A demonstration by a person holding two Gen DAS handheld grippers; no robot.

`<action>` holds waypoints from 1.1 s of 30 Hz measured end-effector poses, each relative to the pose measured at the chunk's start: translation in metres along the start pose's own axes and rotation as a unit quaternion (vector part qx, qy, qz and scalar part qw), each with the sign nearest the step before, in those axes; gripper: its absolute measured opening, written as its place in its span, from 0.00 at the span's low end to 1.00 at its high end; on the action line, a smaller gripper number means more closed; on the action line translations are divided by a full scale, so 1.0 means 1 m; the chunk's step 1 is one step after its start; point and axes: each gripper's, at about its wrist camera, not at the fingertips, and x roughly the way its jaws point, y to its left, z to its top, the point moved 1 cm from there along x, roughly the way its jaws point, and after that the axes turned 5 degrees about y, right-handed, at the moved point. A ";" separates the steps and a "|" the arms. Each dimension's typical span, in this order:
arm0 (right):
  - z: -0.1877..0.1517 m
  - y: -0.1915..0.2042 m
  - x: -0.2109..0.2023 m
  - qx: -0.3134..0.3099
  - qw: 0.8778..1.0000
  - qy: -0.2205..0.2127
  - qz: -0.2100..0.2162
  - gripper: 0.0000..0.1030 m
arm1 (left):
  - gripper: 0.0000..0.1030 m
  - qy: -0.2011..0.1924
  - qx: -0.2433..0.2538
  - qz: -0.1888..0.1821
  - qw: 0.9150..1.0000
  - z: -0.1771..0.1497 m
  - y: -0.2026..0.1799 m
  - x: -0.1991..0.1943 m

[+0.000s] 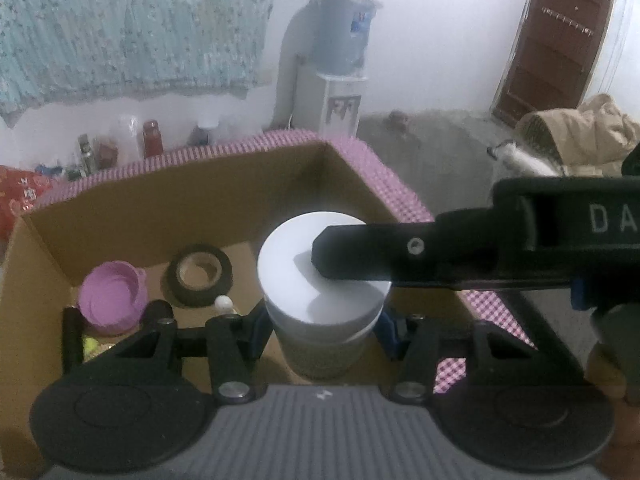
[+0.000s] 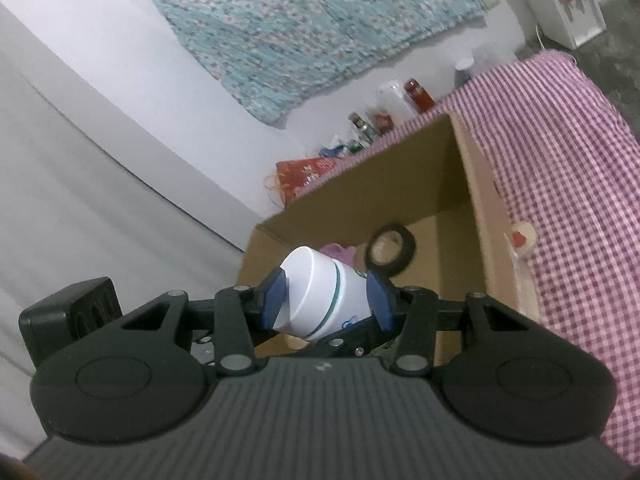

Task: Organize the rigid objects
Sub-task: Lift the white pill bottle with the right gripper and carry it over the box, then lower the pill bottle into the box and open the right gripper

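Sitting on a purple checked tabletop: an open cardboard box, holding a black tape roll and a lilac bowl. Hovering over the box: a white jar, lid up. Clamping its body from both sides, partly closed: left gripper. Pinching the lid likewise: right gripper.
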 end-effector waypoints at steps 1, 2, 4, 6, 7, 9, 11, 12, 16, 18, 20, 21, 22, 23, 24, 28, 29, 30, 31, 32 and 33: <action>0.000 -0.006 0.003 0.003 1.000 0.003 -0.001 0.44 | 0.52 0.004 -0.001 0.000 1.000 0.000 -0.001 0.004; 0.000 -0.010 0.006 0.004 1.000 0.005 -0.002 0.43 | 0.52 0.008 -0.001 0.000 1.000 0.000 -0.001 0.006; -0.001 -0.015 0.009 0.005 1.000 0.007 -0.006 0.43 | 0.52 0.015 -0.002 0.001 1.000 -0.001 -0.001 0.012; 0.000 -0.017 0.011 0.003 1.000 0.008 -0.012 0.43 | 0.52 0.022 -0.002 0.000 1.000 0.003 -0.001 0.017; 0.000 -0.018 0.012 0.000 1.000 0.006 -0.017 0.44 | 0.52 0.025 -0.001 0.000 1.000 0.003 -0.002 0.018; -0.002 -0.022 0.011 0.001 1.000 0.007 -0.020 0.44 | 0.56 0.024 0.001 0.002 1.000 0.004 -0.005 0.019; -0.003 -0.023 0.010 0.002 1.000 0.006 -0.021 0.44 | 0.56 0.020 0.002 -0.005 1.000 0.002 -0.006 0.017; -0.004 -0.024 0.008 0.002 1.000 0.004 -0.023 0.44 | 0.56 0.018 0.004 -0.004 1.000 0.002 -0.007 0.017; -0.006 -0.026 0.004 0.008 1.000 0.001 -0.025 0.44 | 0.59 0.013 0.013 0.009 1.000 0.000 -0.013 0.012; -0.004 -0.026 -0.001 0.009 1.000 -0.002 -0.025 0.44 | 0.64 0.006 0.013 0.011 1.000 -0.001 -0.015 0.008; -0.004 -0.025 -0.005 0.009 1.000 -0.007 -0.024 0.44 | 0.68 -0.001 0.013 0.016 1.000 -0.001 -0.017 0.002; -0.005 -0.023 -0.007 0.010 1.000 -0.009 -0.023 0.44 | 0.70 -0.007 0.014 0.018 1.000 -0.001 -0.017 -0.003; -0.005 -0.021 -0.010 0.009 1.000 -0.012 -0.023 0.45 | 0.72 -0.010 0.015 0.020 1.000 -0.001 -0.018 -0.007; -0.005 -0.020 -0.012 0.008 1.000 -0.015 -0.022 0.45 | 0.75 -0.014 0.016 0.022 1.000 -0.002 -0.018 -0.012; -0.005 -0.017 -0.015 0.007 1.000 -0.019 -0.021 0.45 | 0.77 -0.018 0.017 0.024 0.999 -0.002 -0.018 -0.017; -0.008 -0.004 -0.027 0.000 0.999 -0.031 -0.017 0.46 | 0.84 -0.036 0.020 0.040 0.998 -0.004 -0.022 -0.038; -0.010 0.000 -0.031 -0.004 0.999 -0.035 -0.017 0.47 | 0.85 -0.040 0.022 0.043 0.998 -0.005 -0.022 -0.044; -0.011 0.003 -0.034 -0.006 0.999 -0.038 -0.016 0.47 | 0.86 -0.045 0.023 0.046 0.998 -0.006 -0.023 -0.050; -0.013 0.008 -0.037 -0.010 0.999 -0.041 -0.016 0.48 | 0.86 -0.049 0.023 0.048 0.997 -0.008 -0.023 -0.055; -0.015 0.012 -0.040 -0.012 0.999 -0.043 -0.014 0.48 | 0.88 -0.053 0.023 0.050 0.997 -0.009 -0.024 -0.061; -0.017 0.016 -0.044 -0.014 0.999 -0.046 -0.013 0.49 | 0.89 -0.058 0.024 0.052 0.997 -0.011 -0.024 -0.066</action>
